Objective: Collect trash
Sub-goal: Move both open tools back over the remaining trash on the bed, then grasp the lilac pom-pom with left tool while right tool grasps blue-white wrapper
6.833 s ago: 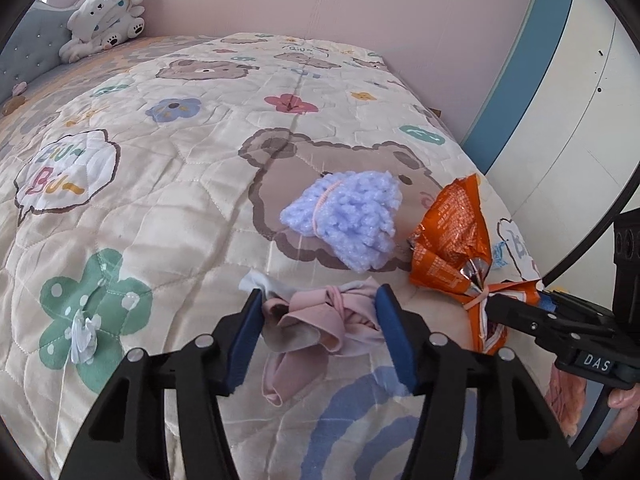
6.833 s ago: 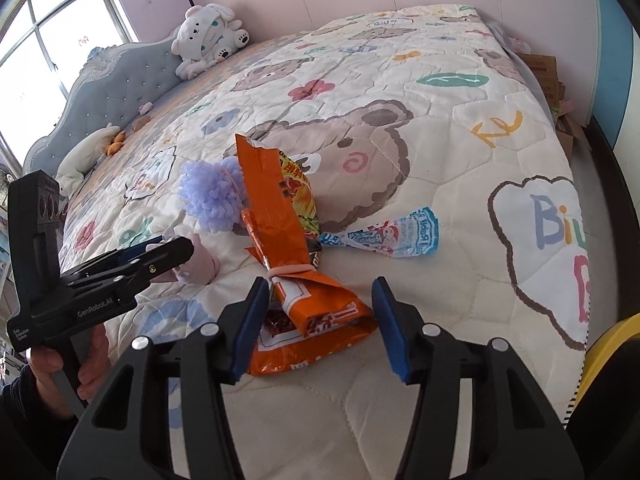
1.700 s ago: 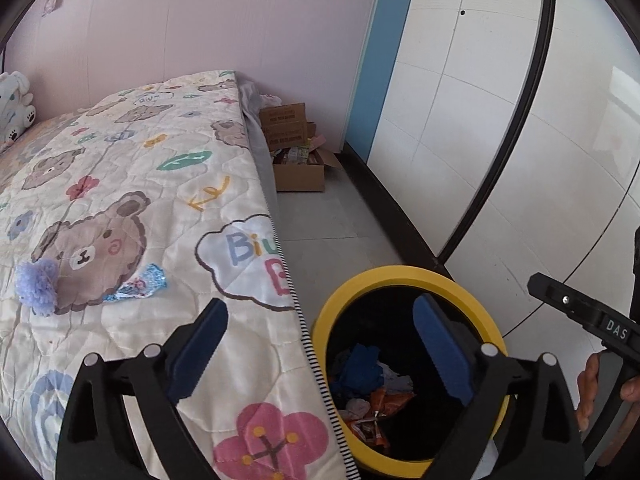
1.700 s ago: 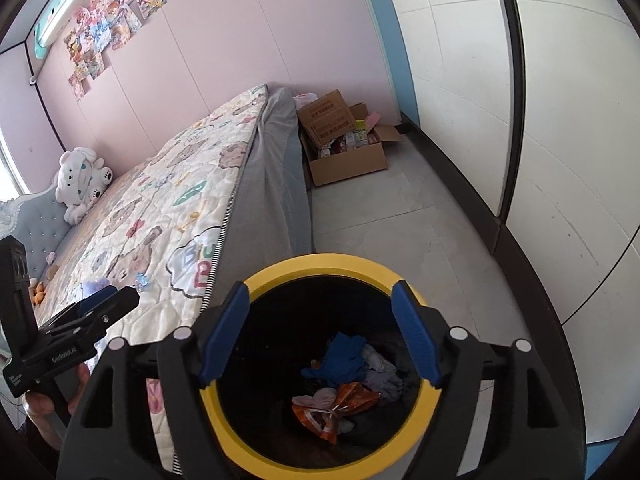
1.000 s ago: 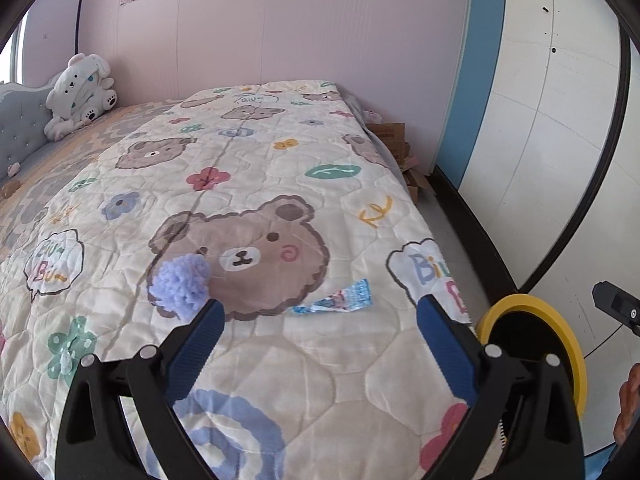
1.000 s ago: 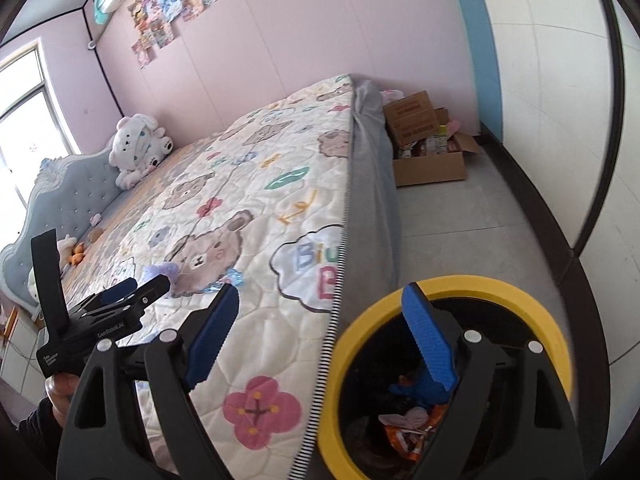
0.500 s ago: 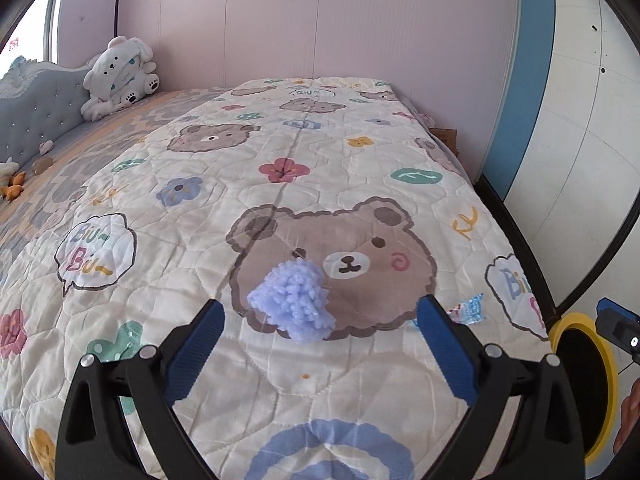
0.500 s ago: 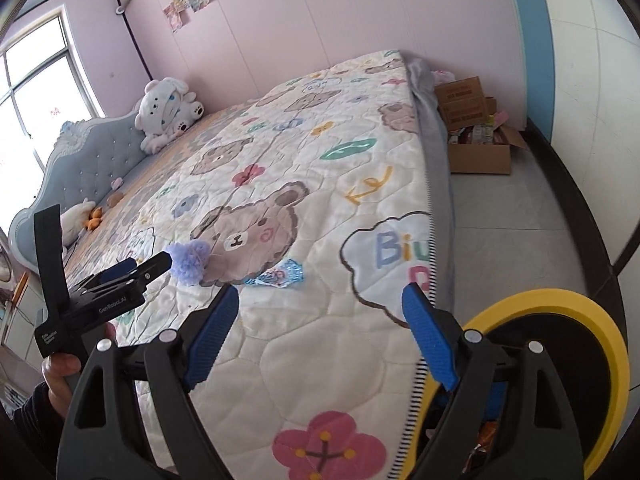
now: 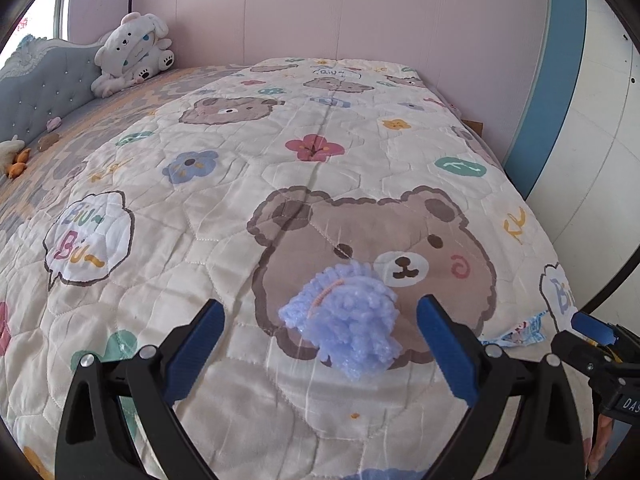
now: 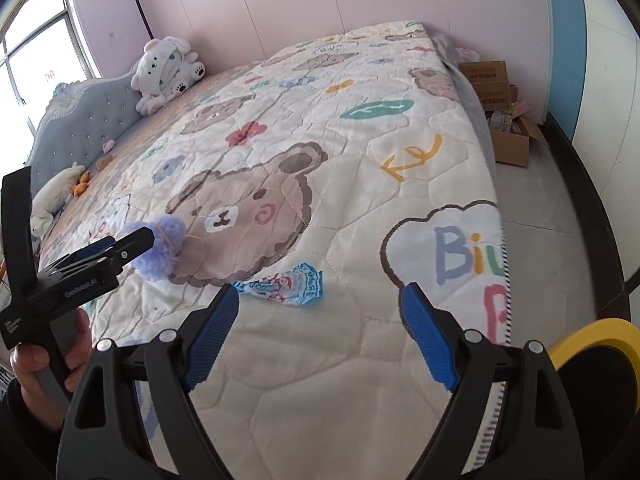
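The fluffy lilac pompom (image 9: 340, 316) is seen close up only in the left wrist view, low and centre in the frame, lying on the bed quilt (image 9: 224, 208) over the printed bear's muzzle. The blue snack wrapper (image 10: 286, 282) is shown properly by the right wrist view, flat on the quilt just below centre; in the left view only a crumpled corner of it is caught at the lower right edge. The yellow-rimmed bin (image 10: 592, 334) and the cardboard box (image 10: 502, 120) on the floor are picked up by the right view alone, bottom right and upper right.

The left gripper (image 9: 320, 340) is held with its jaws spread wide on either side of the pompom, nothing pinched or touched. The right gripper (image 10: 320, 332) is held just as wide over bare quilt, the wrapper lying just past the left jaw tip, untouched.
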`<state>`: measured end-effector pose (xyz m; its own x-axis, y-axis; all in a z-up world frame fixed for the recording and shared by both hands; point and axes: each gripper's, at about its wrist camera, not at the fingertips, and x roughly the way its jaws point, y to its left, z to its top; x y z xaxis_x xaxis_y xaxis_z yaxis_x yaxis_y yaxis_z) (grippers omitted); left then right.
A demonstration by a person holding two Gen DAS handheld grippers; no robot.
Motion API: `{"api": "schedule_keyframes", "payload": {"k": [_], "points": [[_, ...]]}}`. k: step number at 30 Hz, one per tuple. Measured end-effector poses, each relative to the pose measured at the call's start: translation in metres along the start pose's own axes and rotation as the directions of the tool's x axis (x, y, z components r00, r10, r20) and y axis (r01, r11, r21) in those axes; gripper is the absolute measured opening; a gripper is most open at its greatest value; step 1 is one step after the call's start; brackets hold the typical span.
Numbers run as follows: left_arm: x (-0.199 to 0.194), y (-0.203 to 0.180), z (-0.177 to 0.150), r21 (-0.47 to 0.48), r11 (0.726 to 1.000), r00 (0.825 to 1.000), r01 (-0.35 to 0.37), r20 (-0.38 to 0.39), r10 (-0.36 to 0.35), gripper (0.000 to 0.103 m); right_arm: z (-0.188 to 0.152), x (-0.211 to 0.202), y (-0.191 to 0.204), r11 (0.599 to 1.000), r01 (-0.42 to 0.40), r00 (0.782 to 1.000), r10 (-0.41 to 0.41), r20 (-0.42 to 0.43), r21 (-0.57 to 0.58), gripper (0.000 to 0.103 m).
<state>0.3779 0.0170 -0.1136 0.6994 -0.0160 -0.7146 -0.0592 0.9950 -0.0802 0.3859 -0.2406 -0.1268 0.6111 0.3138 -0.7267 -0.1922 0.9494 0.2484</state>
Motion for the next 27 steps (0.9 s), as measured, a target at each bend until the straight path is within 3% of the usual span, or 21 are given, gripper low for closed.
{"api": "schedule_keyframes", "payload": {"k": [7, 10, 16, 22, 23, 26, 27], "points": [[0.023, 0.005, -0.004, -0.02, 1.0, 0.999, 0.021, -0.029, -0.022, 0.093, 0.004, 0.034, 0.008, 0.999, 0.018, 0.999, -0.019, -0.027, -0.048, 0.077], [0.031, 0.006, -0.007, -0.029, 0.999, 0.998, 0.04, -0.047, -0.041, 0.082, 0.005, 0.042, 0.01, 0.998, 0.018, 0.999, -0.02, -0.032, -0.061, 0.071], [0.038, 0.008, -0.009, -0.044, 0.996, 0.995, 0.073, -0.065, -0.076, 0.053, 0.004, 0.045, 0.016, 0.997, 0.003, 1.0, -0.005, -0.023, -0.081, 0.052], [0.032, 0.004, -0.011, -0.027, 0.993, 0.993, 0.112, -0.041, -0.114, 0.04, 0.001, 0.045, 0.019, 0.995, 0.011, 1.0, -0.014, -0.026, -0.1, 0.028], [0.031, 0.003, -0.011, -0.025, 0.992, 0.992, 0.123, -0.039, -0.124, 0.038, 0.0, 0.045, 0.019, 0.995, 0.013, 0.999, -0.016, -0.03, -0.1, 0.015], [0.028, 0.002, -0.011, -0.021, 0.99, 0.99, 0.139, -0.034, -0.14, 0.035, 0.0, 0.044, 0.017, 0.995, 0.009, 0.999, -0.012, -0.031, -0.095, 0.011], [0.028, 0.001, -0.011, -0.02, 0.989, 0.989, 0.144, -0.032, -0.145, 0.027, 0.0, 0.042, 0.017, 0.995, 0.008, 1.0, -0.01, -0.03, -0.094, 0.008]]}}
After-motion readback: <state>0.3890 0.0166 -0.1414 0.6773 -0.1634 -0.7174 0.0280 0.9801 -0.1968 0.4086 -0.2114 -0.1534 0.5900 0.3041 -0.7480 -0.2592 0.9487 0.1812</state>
